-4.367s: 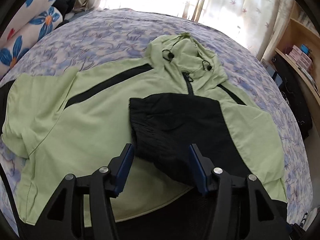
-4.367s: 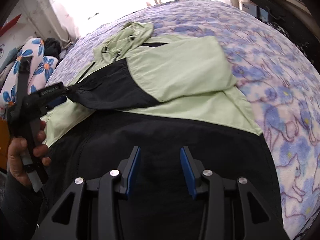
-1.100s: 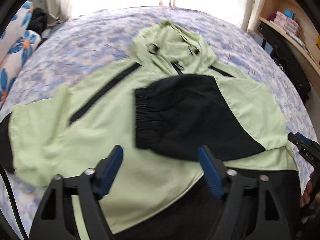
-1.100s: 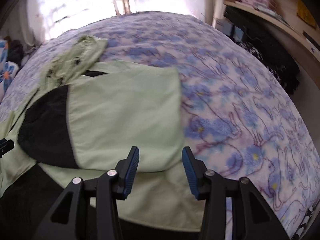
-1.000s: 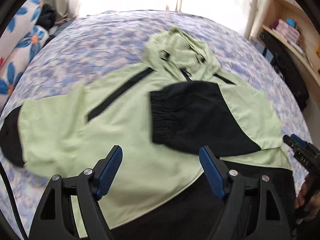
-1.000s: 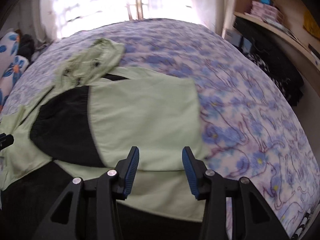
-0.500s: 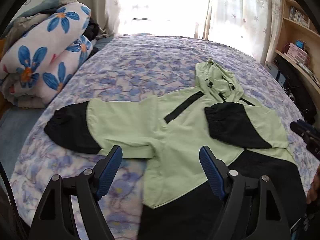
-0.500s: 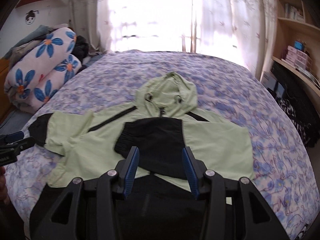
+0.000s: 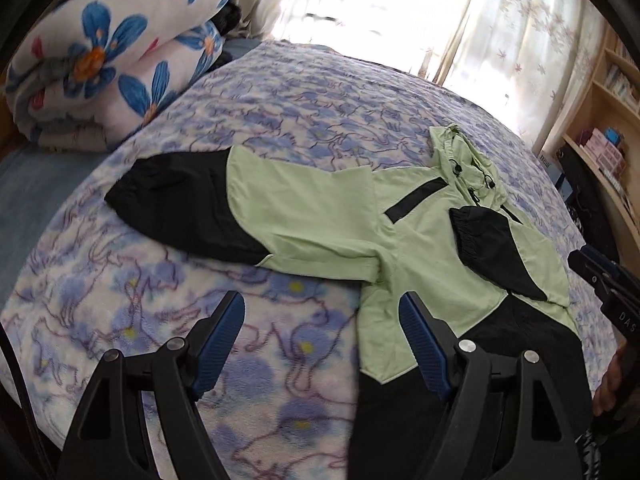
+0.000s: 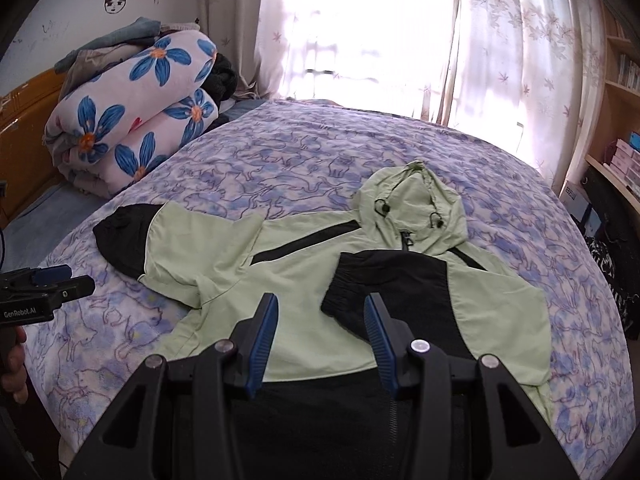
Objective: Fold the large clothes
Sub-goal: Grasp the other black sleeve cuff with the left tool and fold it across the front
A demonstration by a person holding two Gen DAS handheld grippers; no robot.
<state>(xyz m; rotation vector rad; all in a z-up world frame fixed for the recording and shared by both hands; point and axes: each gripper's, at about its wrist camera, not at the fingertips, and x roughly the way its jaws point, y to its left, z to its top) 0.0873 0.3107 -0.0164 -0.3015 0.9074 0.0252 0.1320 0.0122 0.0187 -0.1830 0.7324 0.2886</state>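
A light green and black hooded jacket (image 10: 304, 276) lies front up on the bed; it also shows in the left wrist view (image 9: 424, 248). Its right sleeve (image 10: 404, 288) is folded across the chest, black cuff toward the middle. Its left sleeve (image 9: 240, 212) lies spread out to the side, black cuff (image 10: 120, 236) outermost. My left gripper (image 9: 322, 320) is open and empty, above the blanket just in front of that spread sleeve. My right gripper (image 10: 320, 320) is open and empty, above the jacket's lower front.
A blue and purple patterned blanket (image 10: 280, 152) covers the bed. A rolled flowered quilt (image 10: 136, 108) lies at the back left by an orange headboard (image 10: 24, 128). Curtained windows (image 10: 380, 28) are behind. Wooden shelves (image 10: 616, 112) stand on the right.
Both grippers pulled back from the jacket. The left one swung left to face the spread sleeve, the right one swung to face the jacket's middle. The jacket has not moved.
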